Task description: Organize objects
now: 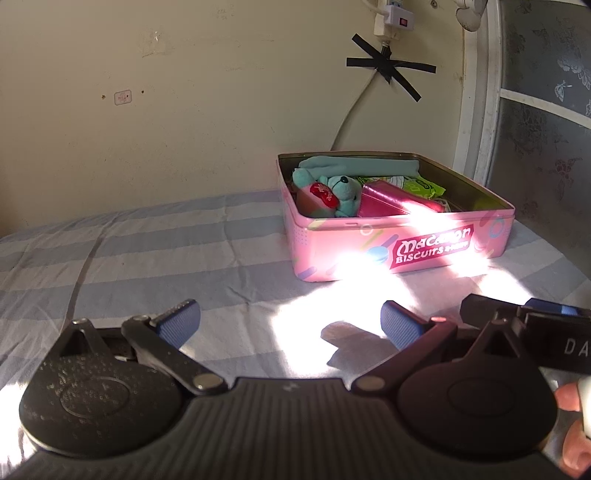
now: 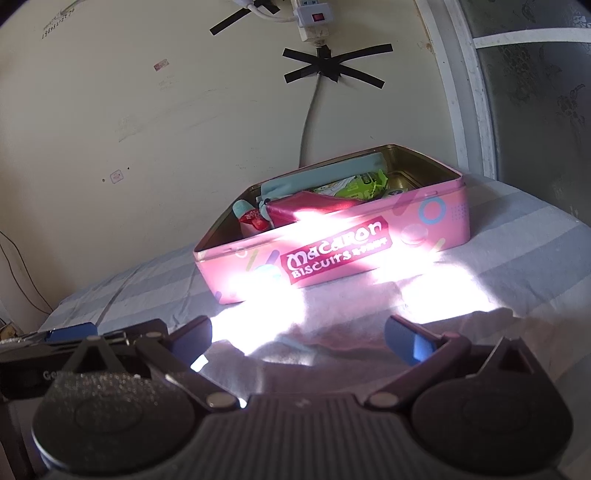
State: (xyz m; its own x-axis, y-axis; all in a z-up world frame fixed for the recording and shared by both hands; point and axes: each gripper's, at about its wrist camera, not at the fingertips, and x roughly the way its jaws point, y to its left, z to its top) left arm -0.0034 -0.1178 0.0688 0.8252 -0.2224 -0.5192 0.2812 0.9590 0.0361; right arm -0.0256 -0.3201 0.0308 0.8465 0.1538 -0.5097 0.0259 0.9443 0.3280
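Pink biscuit tin (image 1: 402, 243) (lid off), stuffed with toys, both grippers' fingers (image 1: 181, 325) spread, empty

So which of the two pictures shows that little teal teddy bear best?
The left wrist view: the teddy bear shows its face and red heart inside the pink tin. In the right wrist view it is mostly hidden behind the tin's wall.

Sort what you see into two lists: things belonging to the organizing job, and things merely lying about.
Job: pink metal biscuit tin, teal plush toy, magenta shiny pouch, green snack packets.
Lying about: white power strip, black tape cross, striped bedsheet.
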